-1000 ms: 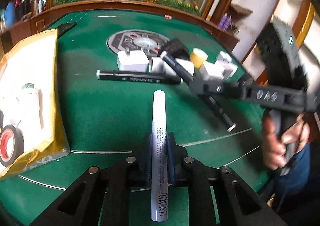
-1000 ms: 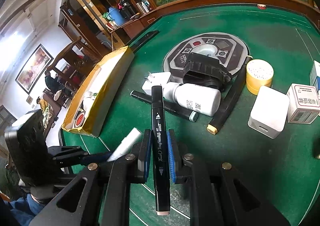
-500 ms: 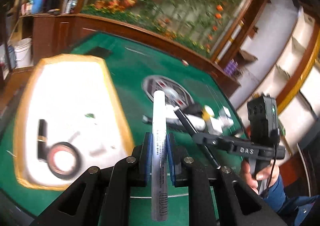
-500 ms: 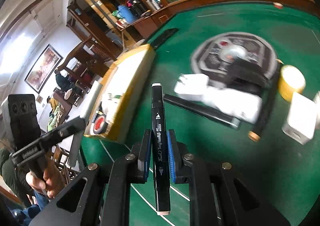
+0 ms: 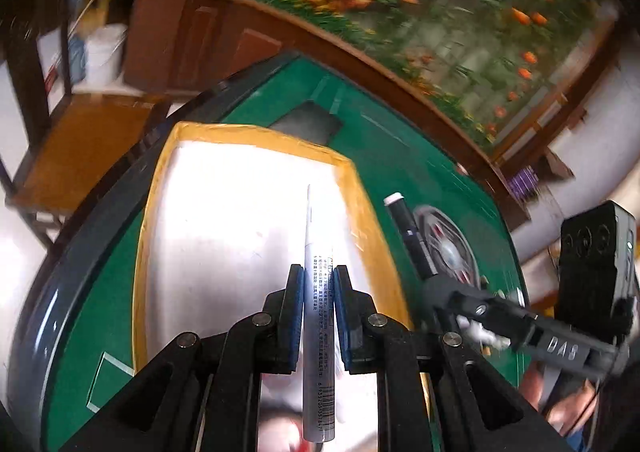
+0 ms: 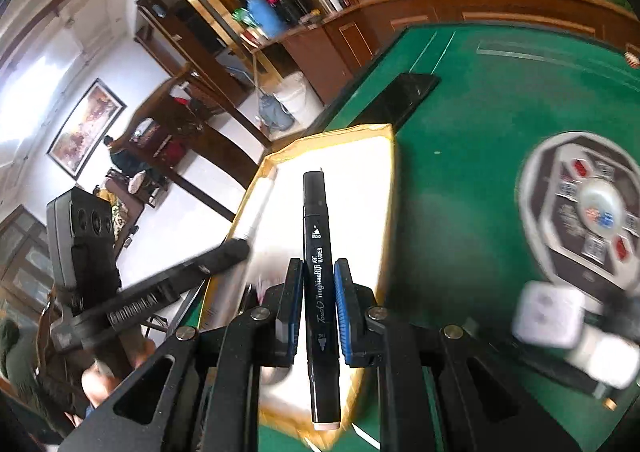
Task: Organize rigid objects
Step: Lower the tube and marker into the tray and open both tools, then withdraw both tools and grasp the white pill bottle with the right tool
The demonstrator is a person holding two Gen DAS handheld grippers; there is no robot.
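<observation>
- Left gripper (image 5: 316, 288), nearest in its own view, is pinched on a white pen (image 5: 318, 332), which hangs over the pale floor of the box (image 5: 352, 187); the pen is not yet let go.
- Right gripper (image 6: 316, 284) is clamped on a black marker (image 6: 320, 272), poised above the box's near end and yellow rim (image 6: 384, 211), just beside the left one; also still to be dropped.
- Inside the box, glare washes out nearly everything; a red smear low in the left view may be something already stowed, but that cannot be told.
- Further out on the green desk (image 6: 460, 99), a white cube (image 6: 548, 316) and a pale bottle-like shape (image 6: 608, 360) lie blurred beside the round panel (image 6: 592, 211), waiting to be gathered.
- A flat black slab (image 6: 400, 95) lies beyond the box's far end.
- Judged from this, the sorting is under way, two pieces about to go in, several left.
</observation>
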